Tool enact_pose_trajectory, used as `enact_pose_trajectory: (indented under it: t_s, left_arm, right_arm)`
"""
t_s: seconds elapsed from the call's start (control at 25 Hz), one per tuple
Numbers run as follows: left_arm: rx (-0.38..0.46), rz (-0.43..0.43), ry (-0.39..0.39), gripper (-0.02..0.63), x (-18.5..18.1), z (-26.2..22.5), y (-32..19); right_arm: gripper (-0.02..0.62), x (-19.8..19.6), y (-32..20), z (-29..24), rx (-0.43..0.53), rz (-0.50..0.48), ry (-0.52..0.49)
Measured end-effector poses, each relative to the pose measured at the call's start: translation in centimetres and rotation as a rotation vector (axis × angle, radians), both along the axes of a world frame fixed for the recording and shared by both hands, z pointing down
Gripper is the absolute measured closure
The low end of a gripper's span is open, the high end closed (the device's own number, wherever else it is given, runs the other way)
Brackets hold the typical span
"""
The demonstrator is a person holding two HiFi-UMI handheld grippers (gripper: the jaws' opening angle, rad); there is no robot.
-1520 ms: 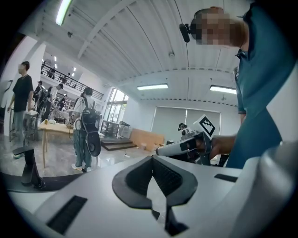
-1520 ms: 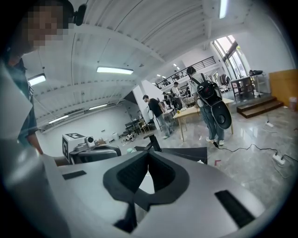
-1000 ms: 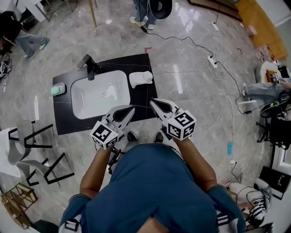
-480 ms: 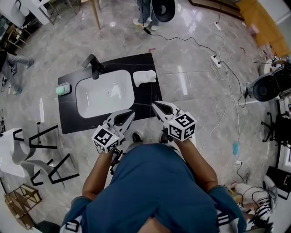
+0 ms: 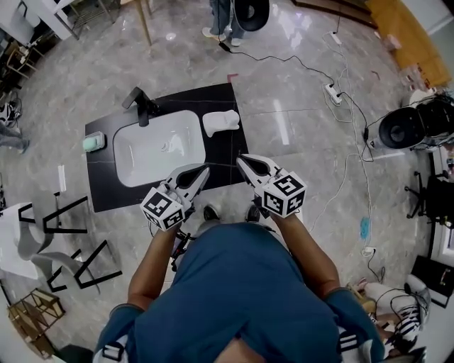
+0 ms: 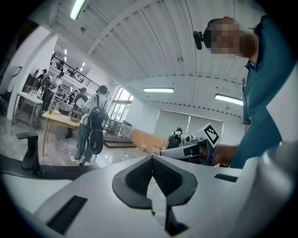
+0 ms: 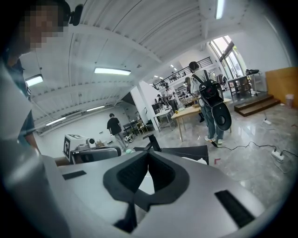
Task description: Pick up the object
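Observation:
A black counter (image 5: 228,150) holds a white sink (image 5: 157,147) with a black faucet (image 5: 142,104). A white crumpled cloth (image 5: 220,123) lies on the counter to the right of the basin, and a small green object (image 5: 92,142) lies to its left. My left gripper (image 5: 206,169) hovers shut over the counter's near edge with nothing between its jaws. My right gripper (image 5: 240,157) is beside it, also shut and holding nothing. The left gripper view shows closed jaws (image 6: 152,158) and the right gripper (image 6: 191,149). The right gripper view shows closed jaws (image 7: 149,152) and the faucet (image 7: 151,142).
Black-framed chairs (image 5: 67,234) stand on the floor at the left. Cables and a power strip (image 5: 332,94) run across the glossy floor on the right. A person's legs (image 5: 221,18) stand beyond the counter. A round black device (image 5: 399,129) sits at the right edge.
Both grippers stay shut and hold about the same place over the counter's near edge. The head view swayed a little, and people at the left edge moved off.

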State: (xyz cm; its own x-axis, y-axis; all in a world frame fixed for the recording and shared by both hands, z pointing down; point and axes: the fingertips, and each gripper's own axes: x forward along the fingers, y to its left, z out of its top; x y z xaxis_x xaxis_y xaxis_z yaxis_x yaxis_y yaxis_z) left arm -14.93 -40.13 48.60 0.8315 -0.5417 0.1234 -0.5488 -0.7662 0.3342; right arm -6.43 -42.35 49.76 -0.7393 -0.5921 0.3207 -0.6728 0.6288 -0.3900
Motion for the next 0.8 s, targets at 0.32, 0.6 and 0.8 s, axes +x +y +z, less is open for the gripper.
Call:
enact_pose_trajectory:
  t_s: [0.32, 0.6, 0.8]
  left_arm:
    - [-0.153, -0.090, 0.146, 0.603, -1.2, 2.5, -2.1]
    - [-0.279, -0.158, 0.232, 0.603, -2.8, 5.6, -3.1]
    - [-0.345, -0.201, 0.288, 0.603, -3.5, 7.4, -3.8]
  right_arm:
    - [0.581, 0.6, -0.3, 0.5, -0.018, -0.003, 0.010]
    - [0.581, 1.2, 0.0, 1.3, -0.027, 0.007, 0.019]
    - [0.581, 1.5, 0.1, 1.5, -0.031, 0.010, 0.024]
